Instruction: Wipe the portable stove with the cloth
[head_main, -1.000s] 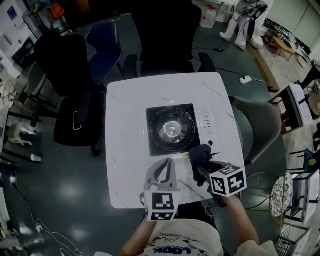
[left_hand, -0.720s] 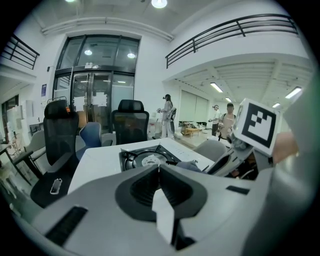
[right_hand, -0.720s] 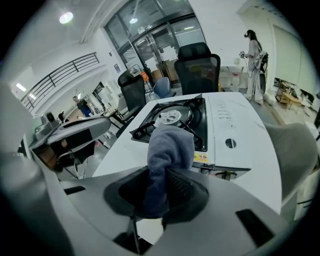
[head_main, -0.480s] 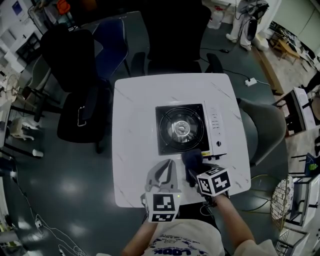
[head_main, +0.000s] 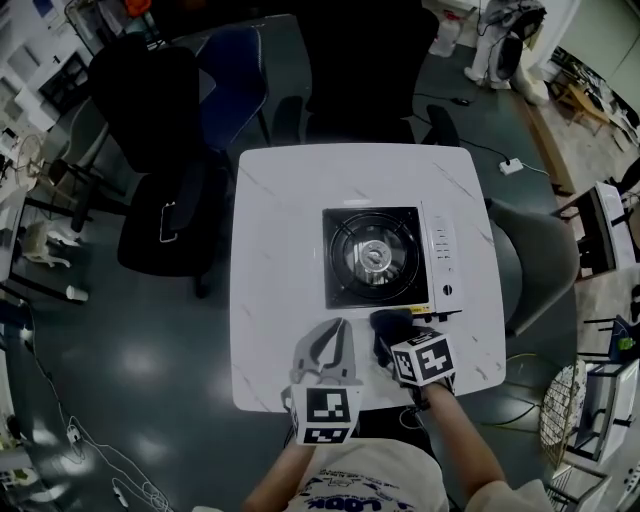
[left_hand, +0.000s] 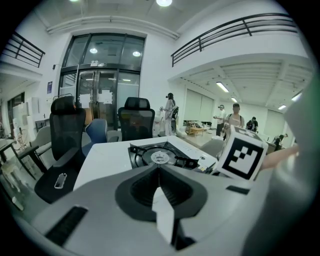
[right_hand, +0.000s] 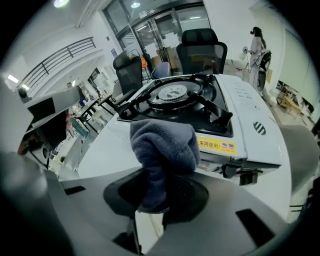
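The portable stove (head_main: 390, 258) sits on the white table (head_main: 280, 200), black burner top to the left and white control panel to the right. In the right gripper view the stove (right_hand: 210, 107) fills the middle, its front edge close ahead. My right gripper (head_main: 392, 340) is shut on the dark blue-grey cloth (right_hand: 165, 150), which bunches up out of the jaws just short of the stove's near edge; in the head view the cloth (head_main: 390, 324) lies against that edge. My left gripper (head_main: 325, 352) hovers over the table's near side, jaws together, holding nothing.
Black office chairs (head_main: 160, 110) stand at the far and left sides of the table, a grey chair (head_main: 535, 260) at its right. A power strip and cable (head_main: 512, 166) lie on the floor beyond. People stand far off in the left gripper view.
My right gripper has drawn left and toward the table's near edge with the cloth. The head view has shifted, so the table and stove sit further right. The left gripper has stayed put.
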